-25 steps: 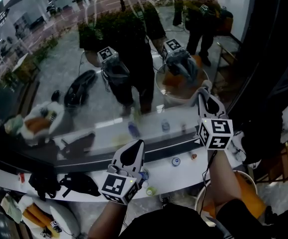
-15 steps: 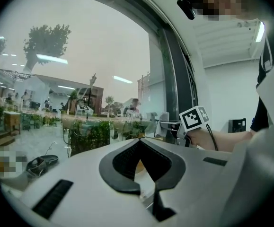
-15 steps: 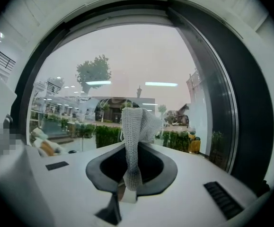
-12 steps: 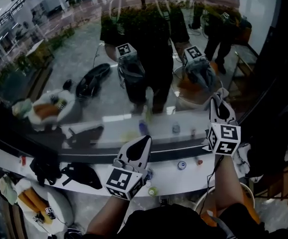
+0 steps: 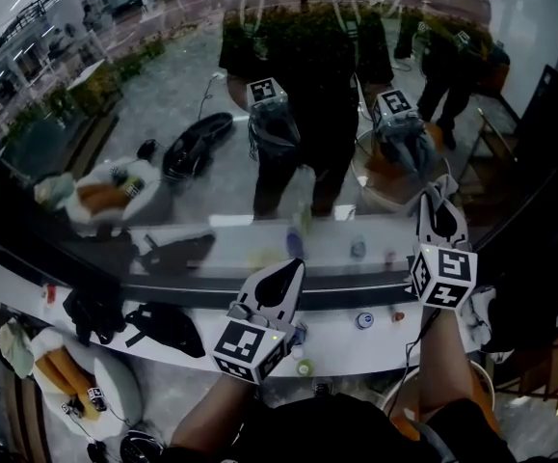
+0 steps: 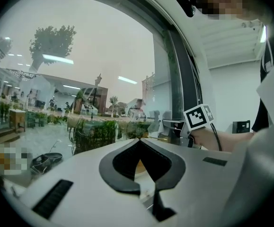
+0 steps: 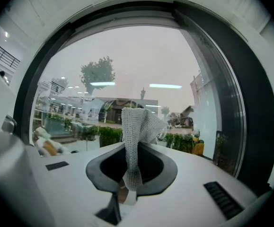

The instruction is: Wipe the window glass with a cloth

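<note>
Right gripper (image 7: 136, 148): jaws clenched on a pale grey knitted cloth (image 7: 137, 124), pinched as a narrow strip. Left gripper (image 6: 137, 143): jaws pressed together, nothing between them, held low near the white window ledge (image 5: 341, 343), left of the right gripper.

The cloth stood just in front of the large window glass (image 7: 127, 65), at its right side near the dark frame (image 7: 231, 117). We could not tell whether it touched the pane.

Risks, as we judged them: only a small tuft stuck out beyond the jaw tips, so firm pressure could bring the hard tips onto the glass. Drag along the pane could also pull the thin strip out of the grip.

Cloth's long axis ran along the jaws. Its free end pointed away towards the glass and fanned slightly right.
</note>
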